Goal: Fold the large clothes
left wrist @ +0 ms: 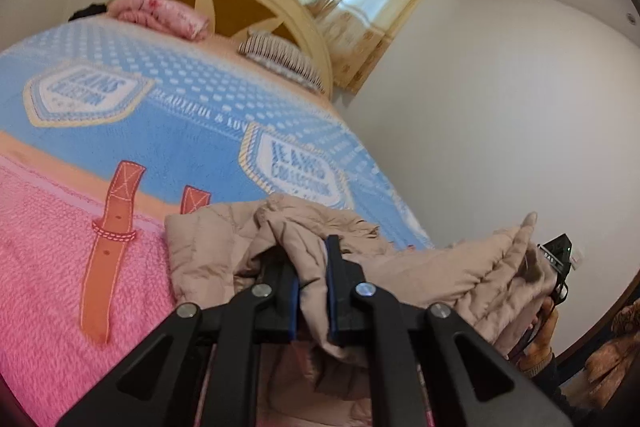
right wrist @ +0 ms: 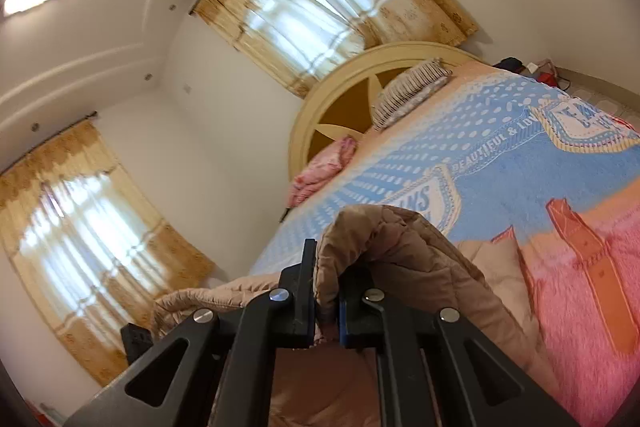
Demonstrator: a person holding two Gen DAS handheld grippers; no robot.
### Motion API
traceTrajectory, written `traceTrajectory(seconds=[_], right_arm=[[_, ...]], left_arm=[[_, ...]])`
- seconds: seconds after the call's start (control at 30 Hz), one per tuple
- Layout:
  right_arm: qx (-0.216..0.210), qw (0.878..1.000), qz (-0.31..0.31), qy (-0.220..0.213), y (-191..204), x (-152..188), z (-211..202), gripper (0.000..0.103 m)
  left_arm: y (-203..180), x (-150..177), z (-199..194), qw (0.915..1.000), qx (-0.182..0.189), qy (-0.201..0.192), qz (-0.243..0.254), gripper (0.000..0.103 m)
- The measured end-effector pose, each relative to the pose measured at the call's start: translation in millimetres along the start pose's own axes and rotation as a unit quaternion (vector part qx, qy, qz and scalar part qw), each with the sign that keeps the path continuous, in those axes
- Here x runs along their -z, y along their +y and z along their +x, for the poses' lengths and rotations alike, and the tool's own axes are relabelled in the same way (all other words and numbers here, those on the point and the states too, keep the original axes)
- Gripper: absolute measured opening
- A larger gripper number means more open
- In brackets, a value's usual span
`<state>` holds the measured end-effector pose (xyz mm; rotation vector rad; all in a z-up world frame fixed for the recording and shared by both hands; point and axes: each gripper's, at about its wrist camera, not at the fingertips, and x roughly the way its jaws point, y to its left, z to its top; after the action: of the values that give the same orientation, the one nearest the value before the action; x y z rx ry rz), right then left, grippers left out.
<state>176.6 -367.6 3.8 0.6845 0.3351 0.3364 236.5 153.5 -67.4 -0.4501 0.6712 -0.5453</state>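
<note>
The beige quilted jacket (left wrist: 224, 239) is held off the bed (left wrist: 48, 267) between both tongs, part of it still trailing on the pink-and-blue blanket (left wrist: 180, 147) ahead of and below the left tongs (left wrist: 312, 259). The left tongs are clamped on a bunched fold of the jacket; the right tongs (right wrist: 326, 267) are likewise clamped on a thick padded edge, which arches over their tips.

The step in hand is judged to be a lift and spread ahead of the fold. For a good result, both clamps are to be kept firm, since the padded fabric is bulky and likely to slip. The two tongs are best carried at equal height and drawn apart until the span between them is taut. The jacket is then to be lowered flat onto the blanket, clear of the pink pillow (left wrist: 160, 15) and the striped pillow (left wrist: 280, 59) far ahead by the headboard (left wrist: 248, 3).

Which part of the jacket each pair holds (hem, shoulder or sleeve) cannot be told. The lower portion of the jacket is cut off beneath both tongs. In the left view, the right tongs are mostly covered by fabric; only a dark housing and part of a hand (left wrist: 542, 339) are visible.
</note>
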Motion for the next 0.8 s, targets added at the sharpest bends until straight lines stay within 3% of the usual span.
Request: traceTrajectory(seconds=[0.07, 0.17, 0.27, 0.3, 0.33, 0.4, 0.43, 0.53, 0.63, 0.8], right_arm=[[0.016, 1.0, 0.002, 0.006, -11.6, -3.3, 23.6, 0.006], [0.038, 0.999, 0.007, 0.011, -32.3, -11.7, 54.5, 0.006], [0.054, 0.998, 0.016, 0.019, -51.3, -17.3, 80.1, 0.006], [0.062, 0.998, 0.017, 0.022, -57.9, -19.3, 90.3, 0.006], [0.065, 0.997, 0.02, 0.026, -63.8, -19.8, 99.1, 0.006], [0.073, 0.997, 0.021, 0.035, -73.8, -19.1, 116.4, 0.006], [0.078, 0.996, 0.017, 0.039, -74.9, -17.8, 123.9, 0.006], [0.092, 0.994, 0.012, 0.049, -81.6, -11.4, 144.8, 0.006], [0.113, 0.992, 0.02, 0.054, -95.6, -5.8, 167.8, 0.006], [0.149, 0.987, 0.02, 0.06, -112.4, 1.6, 194.5, 0.006]], left_arm=[[11.0, -8.6, 14.9, 0.9996, 0.004, 0.017, -0.023, 0.016], [23.0, -22.1, 26.1, 0.9983, -0.003, 0.04, -0.044, 0.03], [26.8, -33.9, 20.8, 0.9983, 0.011, 0.03, -0.048, 0.046], [27.5, -37.2, 19.3, 0.9984, 0.01, 0.029, -0.047, 0.053], [28.0, -40.6, 15.7, 0.9988, 0.0, 0.022, -0.044, 0.069], [25.5, -45.6, 6.0, 0.9986, -0.047, -0.014, -0.021, 0.095], [24.2, -48.1, 1.1, 0.9973, -0.067, -0.029, -0.011, 0.103], [16.6, -49.0, -0.2, 0.9948, -0.091, -0.046, 0.001, 0.103], [-17.7, -37.6, 19.2, 0.9894, -0.121, -0.052, 0.062, 0.103], [-90.3, -2.7, 91.5, 0.9675, -0.156, -0.024, 0.198, 0.103]])
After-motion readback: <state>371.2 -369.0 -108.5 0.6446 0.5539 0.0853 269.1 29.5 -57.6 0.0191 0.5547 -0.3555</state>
